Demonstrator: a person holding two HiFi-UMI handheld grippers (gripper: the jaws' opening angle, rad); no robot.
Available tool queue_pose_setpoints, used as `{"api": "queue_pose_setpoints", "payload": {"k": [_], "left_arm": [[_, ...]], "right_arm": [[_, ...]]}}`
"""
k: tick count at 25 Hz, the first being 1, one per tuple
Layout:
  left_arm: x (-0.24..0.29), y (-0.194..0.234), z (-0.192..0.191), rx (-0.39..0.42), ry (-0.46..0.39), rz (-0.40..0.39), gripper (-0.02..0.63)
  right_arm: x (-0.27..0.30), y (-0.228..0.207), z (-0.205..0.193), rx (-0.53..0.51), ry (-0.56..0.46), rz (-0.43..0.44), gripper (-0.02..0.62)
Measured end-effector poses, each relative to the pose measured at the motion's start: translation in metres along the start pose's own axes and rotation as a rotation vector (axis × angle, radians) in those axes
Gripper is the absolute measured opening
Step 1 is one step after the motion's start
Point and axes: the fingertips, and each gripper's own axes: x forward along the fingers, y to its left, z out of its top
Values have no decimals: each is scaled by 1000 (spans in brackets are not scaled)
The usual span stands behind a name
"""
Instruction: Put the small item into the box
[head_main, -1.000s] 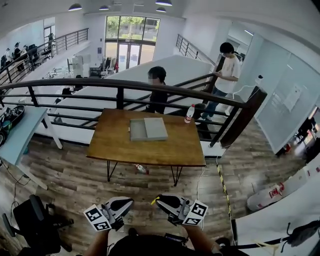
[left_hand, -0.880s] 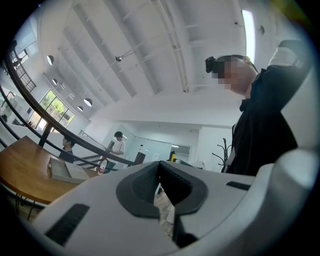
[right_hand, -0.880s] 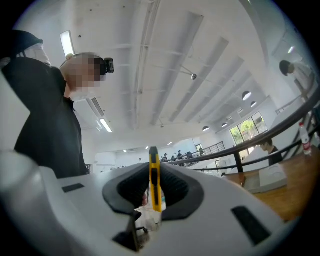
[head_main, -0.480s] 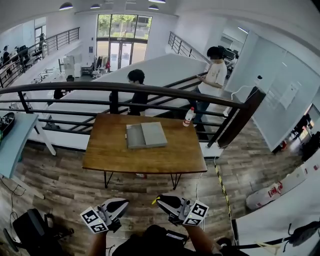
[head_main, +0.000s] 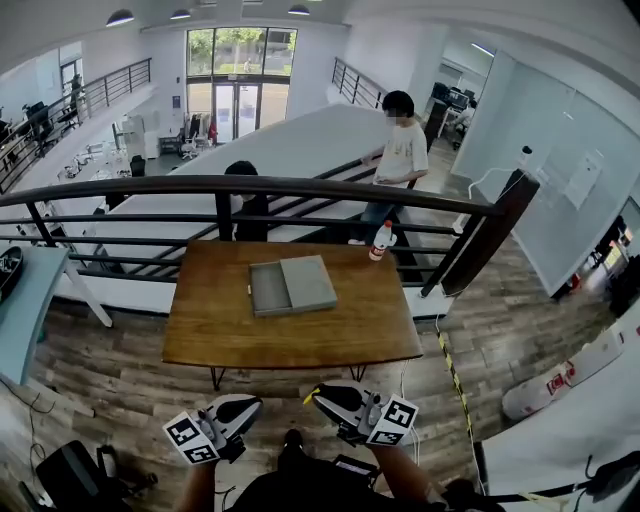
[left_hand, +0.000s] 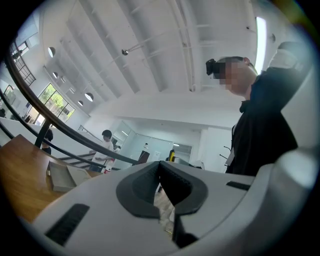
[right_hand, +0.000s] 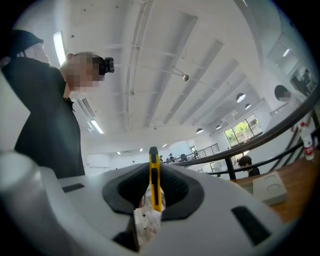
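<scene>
Table (head_main: 300, 340) w/ box (head_main: 291, 285) | yellow item (right_hand: 155, 187) pinched betw R gripper (right_hand: 153, 170) pads (right_hand: 176, 189)

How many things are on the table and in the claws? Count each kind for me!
Gray box on the table: 1
White bottle with a red cap, on the table: 1
Yellow cutter in the right claw: 1
Total: 3

Beyond the box (head_main: 291, 285), bottle (head_main: 380, 240) and railing (head_main: 300, 185)
</scene>
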Motion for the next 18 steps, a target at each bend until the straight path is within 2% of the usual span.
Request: {"api": "queue_pose_setpoints", "payload": {"k": [9, 14, 18], "left_arm": [[67, 73, 45, 60, 13, 27, 15], [90, 105, 67, 92, 8, 66, 15], [107, 127, 70, 102, 31, 81, 15]], "right_arm": [[18, -102, 38, -13, -39, 27, 72], [31, -142, 45, -2, -56, 70, 72], [31, -173, 45, 13, -78, 73, 72]]}}
